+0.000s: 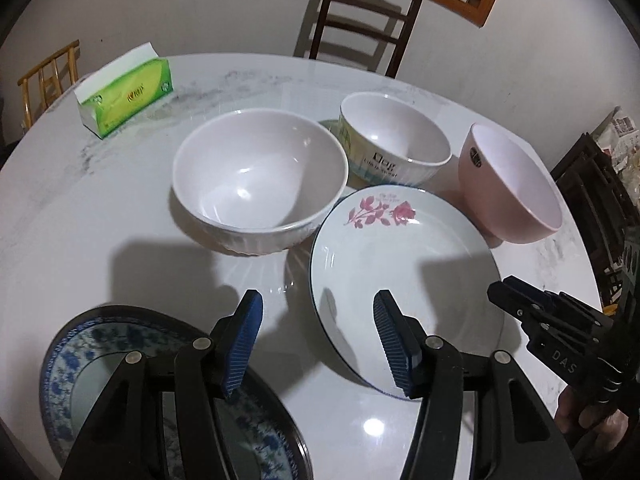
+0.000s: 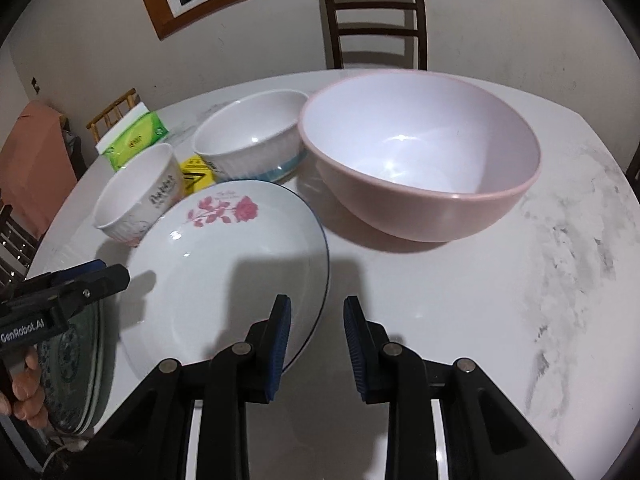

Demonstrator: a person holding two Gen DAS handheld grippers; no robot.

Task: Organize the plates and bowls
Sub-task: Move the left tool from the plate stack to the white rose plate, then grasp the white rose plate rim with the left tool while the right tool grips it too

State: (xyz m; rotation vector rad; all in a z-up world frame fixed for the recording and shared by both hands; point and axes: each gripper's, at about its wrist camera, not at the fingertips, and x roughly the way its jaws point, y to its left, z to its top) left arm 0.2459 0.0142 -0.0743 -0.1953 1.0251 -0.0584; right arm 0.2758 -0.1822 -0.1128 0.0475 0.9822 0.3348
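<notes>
A white plate with a pink rose (image 1: 404, 276) (image 2: 228, 268) lies on the marble table. Behind it stand a ribbed white bowl (image 1: 260, 180) (image 2: 136, 200), a white bowl with blue print (image 1: 394, 144) (image 2: 250, 140) and a pink bowl (image 1: 512, 188) (image 2: 420, 156). A blue-patterned plate (image 1: 80, 368) (image 2: 68, 380) lies at the near left. My left gripper (image 1: 320, 344) (image 2: 100, 276) is open and empty, between the two plates. My right gripper (image 2: 316, 344) (image 1: 504, 292) is open and empty, straddling the rose plate's near right rim.
A green tissue box (image 1: 128, 92) (image 2: 136, 140) sits at the table's far left. A yellow packet (image 2: 196, 176) lies between the bowls. A dark chair (image 1: 360, 20) (image 2: 376, 20) stands behind the table, a bamboo chair (image 1: 48, 76) at the left.
</notes>
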